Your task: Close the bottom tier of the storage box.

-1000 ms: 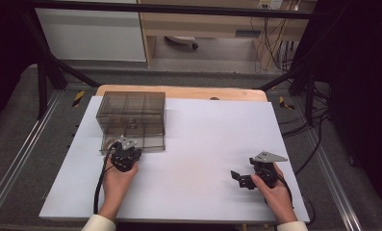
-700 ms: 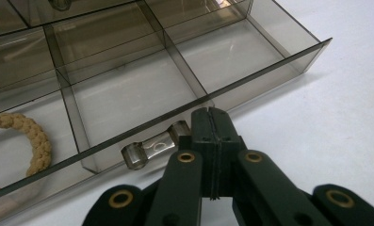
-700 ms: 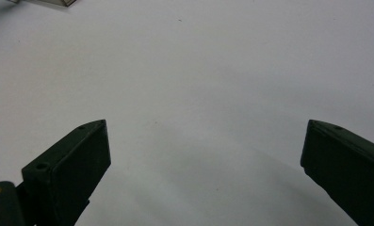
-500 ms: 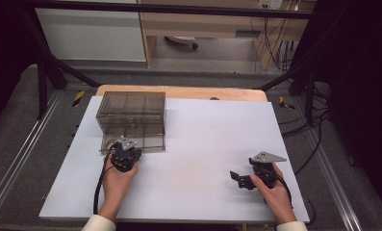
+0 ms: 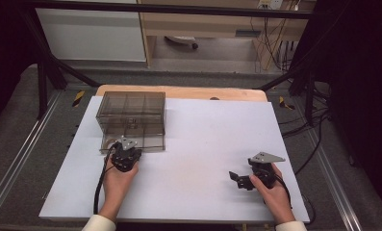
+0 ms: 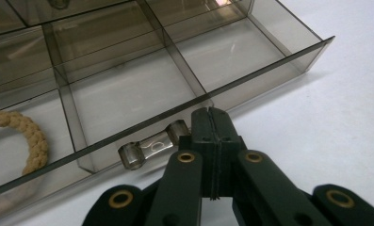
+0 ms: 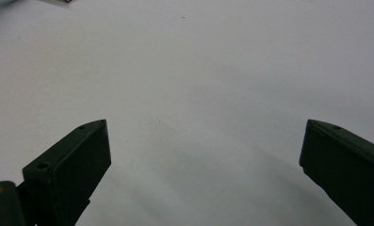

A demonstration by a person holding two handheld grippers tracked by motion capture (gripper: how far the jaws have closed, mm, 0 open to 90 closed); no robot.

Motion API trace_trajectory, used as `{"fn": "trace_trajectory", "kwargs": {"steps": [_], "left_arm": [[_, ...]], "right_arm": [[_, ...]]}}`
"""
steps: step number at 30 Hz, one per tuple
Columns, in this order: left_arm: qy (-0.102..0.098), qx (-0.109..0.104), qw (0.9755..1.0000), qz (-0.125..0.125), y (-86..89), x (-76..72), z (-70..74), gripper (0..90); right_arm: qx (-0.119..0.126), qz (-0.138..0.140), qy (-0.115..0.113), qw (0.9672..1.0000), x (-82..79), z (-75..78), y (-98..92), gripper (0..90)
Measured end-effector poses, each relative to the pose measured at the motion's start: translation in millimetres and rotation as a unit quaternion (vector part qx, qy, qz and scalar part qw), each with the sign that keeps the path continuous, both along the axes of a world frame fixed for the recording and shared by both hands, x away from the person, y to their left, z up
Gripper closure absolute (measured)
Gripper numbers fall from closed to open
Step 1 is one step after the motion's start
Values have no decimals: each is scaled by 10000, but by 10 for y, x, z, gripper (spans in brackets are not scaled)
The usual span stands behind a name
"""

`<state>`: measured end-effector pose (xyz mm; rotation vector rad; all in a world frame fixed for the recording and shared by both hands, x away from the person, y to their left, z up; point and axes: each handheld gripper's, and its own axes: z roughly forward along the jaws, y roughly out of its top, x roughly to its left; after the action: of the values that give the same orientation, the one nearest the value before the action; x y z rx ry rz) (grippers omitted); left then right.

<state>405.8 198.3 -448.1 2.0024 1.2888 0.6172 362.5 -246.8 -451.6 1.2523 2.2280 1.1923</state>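
Observation:
A smoky clear drawer box (image 5: 131, 109) stands at the back left of the white table (image 5: 203, 139). Its bottom drawer (image 6: 128, 89) is pulled out towards me, and a braided beige ring (image 6: 27, 136) lies in one of its left compartments. My left gripper (image 6: 209, 115) is shut, jaws pressed together with nothing between them. The tips sit at the drawer's front wall, just right of its clear handle (image 6: 151, 143). In the high view the left gripper (image 5: 124, 145) rests in front of the drawer. My right gripper (image 5: 244, 172) lies at the front right, open over bare table (image 7: 206, 136).
A wooden board edge (image 5: 179, 91) runs behind the white sheet. Metal rails (image 5: 15, 163) flank the table, and cables (image 5: 270, 43) hang at the back right. The drawer's other compartments (image 6: 231, 52) hold nothing.

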Motion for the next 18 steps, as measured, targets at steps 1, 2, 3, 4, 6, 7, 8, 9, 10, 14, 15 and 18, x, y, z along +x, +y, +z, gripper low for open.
{"fn": "trace_trajectory", "kwargs": {"steps": [1, 2, 3, 4, 6, 7, 8, 9, 10, 14, 15, 18], "left_arm": [[-4, -1, 10000, 20, 16, 7, 0, 900], [-8, -14, 10000, 39, 28, 11, 0, 900], [-10, -28, 10000, 66, 43, 18, 0, 900], [-12, -32, 10000, 81, 56, 23, 1, 900], [-32, -55, 9999, 100, 76, 29, 3, 900], [-46, -65, 9999, 111, 87, 32, 6, 900], [-55, -82, 9999, 122, 94, 35, 6, 900], [-55, -85, 9999, 122, 97, 37, 6, 900], [-58, -87, 9999, 120, 99, 39, 5, 900], [-68, -100, 9999, 102, 102, 47, 0, 900], [-67, -106, 9999, 102, 101, 48, -2, 900], [-63, -92, 9999, 87, 96, 50, -8, 900]], "right_arm": [[3, 0, 2, 10000, 0, -1, 0, 30], [4, -5, 8, 10000, -1, -3, 0, 30], [3, -3, 5, 10000, -1, -3, 0, 30], [9, -2, 14, 10000, -2, -3, 0, 30], [8, -1, 10, 10000, 0, -5, -2, 29], [9, 4, 18, 10000, 1, -6, -2, 29], [0, 15, 21, 10000, 3, -10, -2, 30], [3, 5, 36, 10000, 2, -10, 3, 30], [3, 5, 45, 10000, 1, -10, 5, 29], [-20, 18, 30, 10000, 1, -9, 8, 30], [-23, 19, 36, 10000, 0, -9, 8, 30], [-21, 17, 26, 10000, -1, -6, 5, 31]]}}
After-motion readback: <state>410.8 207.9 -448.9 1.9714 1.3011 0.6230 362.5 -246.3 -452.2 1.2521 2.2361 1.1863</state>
